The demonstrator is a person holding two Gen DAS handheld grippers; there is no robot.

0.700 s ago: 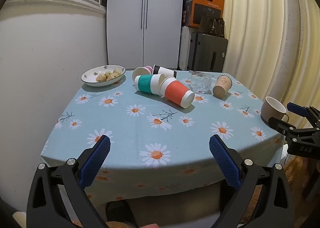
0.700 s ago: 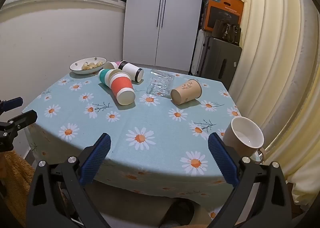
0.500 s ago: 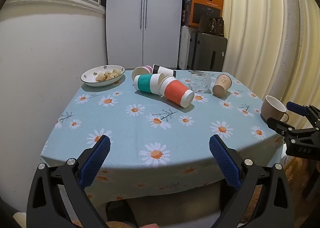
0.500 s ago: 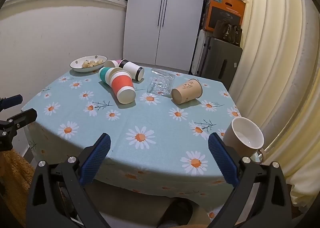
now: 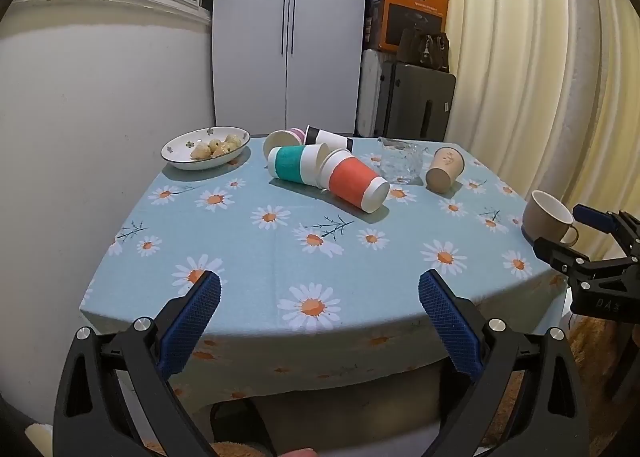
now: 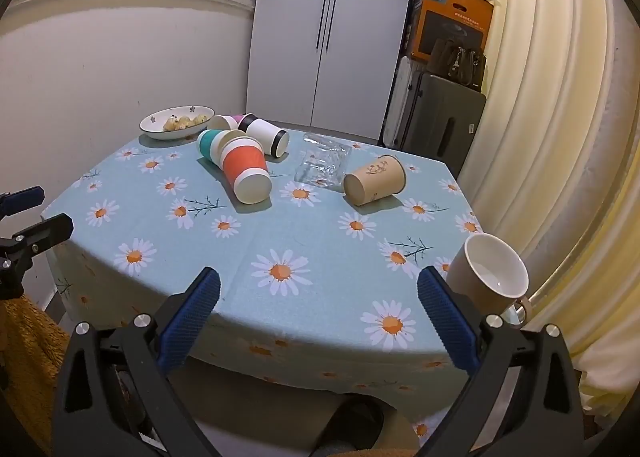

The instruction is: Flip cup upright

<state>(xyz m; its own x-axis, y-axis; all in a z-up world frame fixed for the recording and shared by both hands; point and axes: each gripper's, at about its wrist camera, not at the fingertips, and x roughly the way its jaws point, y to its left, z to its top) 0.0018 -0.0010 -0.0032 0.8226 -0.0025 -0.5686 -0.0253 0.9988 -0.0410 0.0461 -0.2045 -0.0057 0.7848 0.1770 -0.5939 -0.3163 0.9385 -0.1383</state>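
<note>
Several paper cups lie on their sides on the daisy tablecloth: a red one (image 5: 356, 184) (image 6: 246, 171), a teal one (image 5: 292, 165) (image 6: 208, 143), a black-banded one (image 5: 326, 137) (image 6: 266, 135), a pink one (image 5: 282, 139) and a brown one (image 5: 444, 169) (image 6: 374, 180). A clear glass (image 5: 400, 161) (image 6: 324, 165) lies between them. A beige mug (image 5: 548, 217) (image 6: 490, 277) stands upright at the table's right edge. My left gripper (image 5: 319, 317) and right gripper (image 6: 318, 313) are open and empty, before the near table edge.
A bowl of food (image 5: 206, 147) (image 6: 176, 123) sits at the far left of the table (image 5: 280, 257). White cupboard, suitcase and boxes stand behind; curtains hang right. Each gripper shows in the other's view: the right (image 5: 592, 249), the left (image 6: 24, 225).
Both grippers have drifted very slightly; the view is almost the same. No cup has moved.
</note>
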